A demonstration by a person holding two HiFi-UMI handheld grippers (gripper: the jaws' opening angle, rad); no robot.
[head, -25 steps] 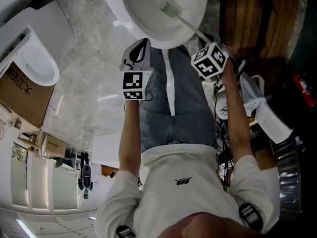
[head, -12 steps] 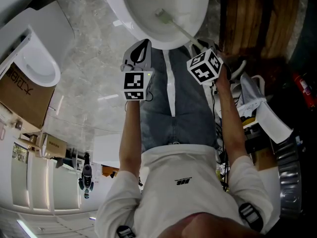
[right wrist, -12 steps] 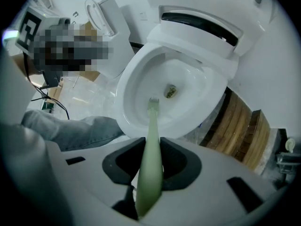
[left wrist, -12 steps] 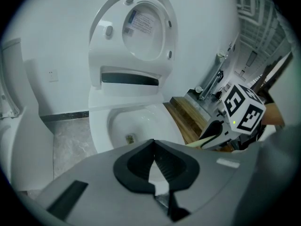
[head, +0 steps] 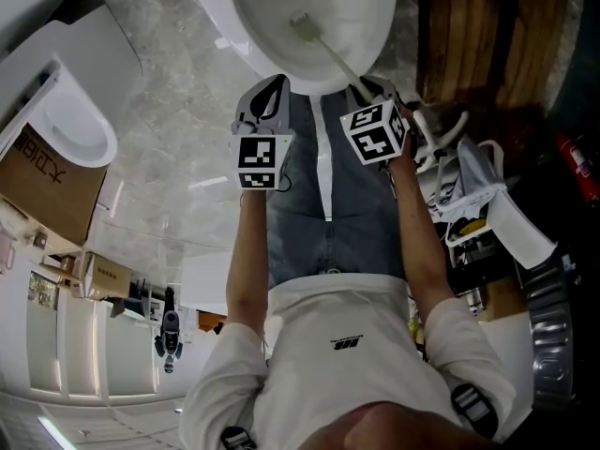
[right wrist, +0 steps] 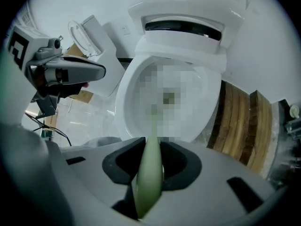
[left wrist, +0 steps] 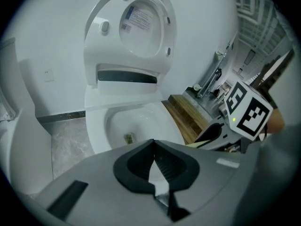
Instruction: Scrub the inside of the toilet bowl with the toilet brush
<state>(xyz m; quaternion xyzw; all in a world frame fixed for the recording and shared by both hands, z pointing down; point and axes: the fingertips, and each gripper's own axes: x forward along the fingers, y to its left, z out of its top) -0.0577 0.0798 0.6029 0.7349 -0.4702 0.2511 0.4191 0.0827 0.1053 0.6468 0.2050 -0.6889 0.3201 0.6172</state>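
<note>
Inside toilet bowl [head: 367,22], toilet brush [head: 328,52] head

Nothing reads clearly: the print on the cardboard box [head: 42,190], the sticker [left wrist: 140,19] under the toilet lid [left wrist: 101,55] and the shirt logo [head: 348,343] are too small.

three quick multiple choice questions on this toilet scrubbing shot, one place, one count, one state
1. Where is the head of the pale green toilet brush?
A. inside the white toilet bowl
B. on the grey marble floor
C. on the wooden panel

2. How many grippers hold the brush?
A. none
B. one
C. two

3. How is the white toilet lid?
A. shut
B. raised
C. taken off

Answers:
1 A: the head view shows the bristles within the bowl.
2 B: only the right gripper clamps the handle; the left gripper is shut on nothing.
3 B: the left gripper view shows the lid standing upright.
</note>
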